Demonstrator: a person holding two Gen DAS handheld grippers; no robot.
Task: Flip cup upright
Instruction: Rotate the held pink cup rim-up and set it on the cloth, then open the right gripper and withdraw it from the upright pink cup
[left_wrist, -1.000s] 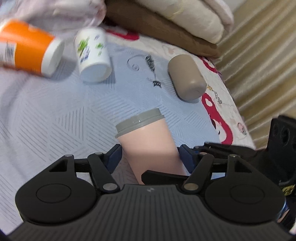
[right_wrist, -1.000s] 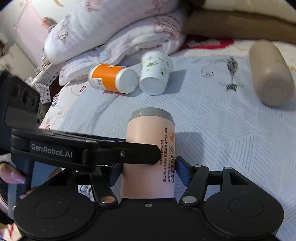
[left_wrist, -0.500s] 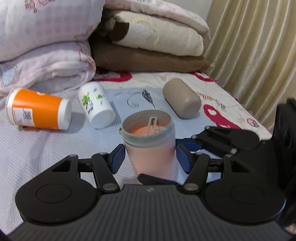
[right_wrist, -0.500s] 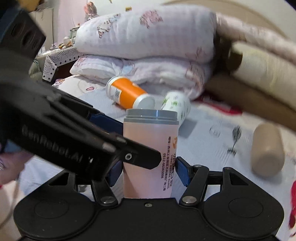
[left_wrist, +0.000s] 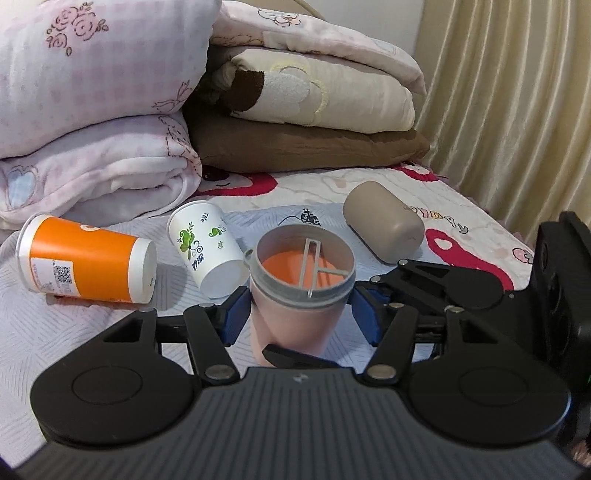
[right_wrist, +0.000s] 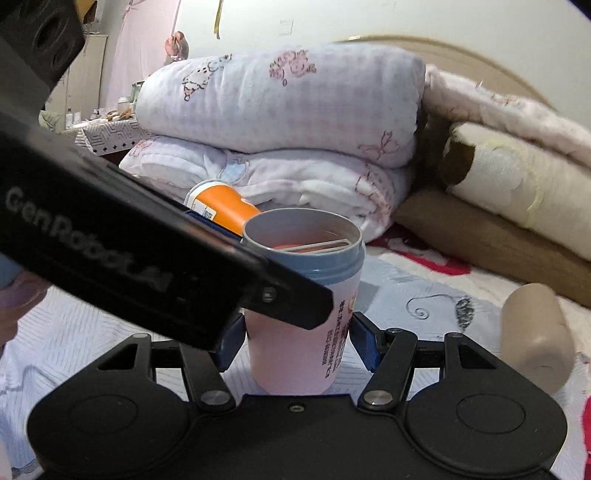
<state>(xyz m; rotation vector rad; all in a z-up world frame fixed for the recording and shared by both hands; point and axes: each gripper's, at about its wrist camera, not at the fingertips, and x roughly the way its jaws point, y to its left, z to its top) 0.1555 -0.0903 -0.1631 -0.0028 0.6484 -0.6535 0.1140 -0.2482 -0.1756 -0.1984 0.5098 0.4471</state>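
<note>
A pink cup with a grey rim (left_wrist: 295, 314) stands upright on the bed, mouth up; it also shows in the right wrist view (right_wrist: 299, 325). My left gripper (left_wrist: 301, 314) straddles it with its blue pads a little off the cup's sides. My right gripper (right_wrist: 297, 338) also straddles it, pads slightly apart from the wall. The left gripper's body (right_wrist: 147, 258) crosses the right wrist view and hides the cup's left side.
An orange paper cup (left_wrist: 88, 262), a white paper cup with green print (left_wrist: 205, 251) and a taupe cup (left_wrist: 384, 225) lie on their sides on the bedspread. Folded quilts (left_wrist: 110, 110) and pillows (left_wrist: 314, 110) are stacked behind. A curtain (left_wrist: 517, 110) hangs at the right.
The pink cup has swung from lying tilted in both grippers to standing upright on the bed. Both grippers' pads have eased off its sides.
</note>
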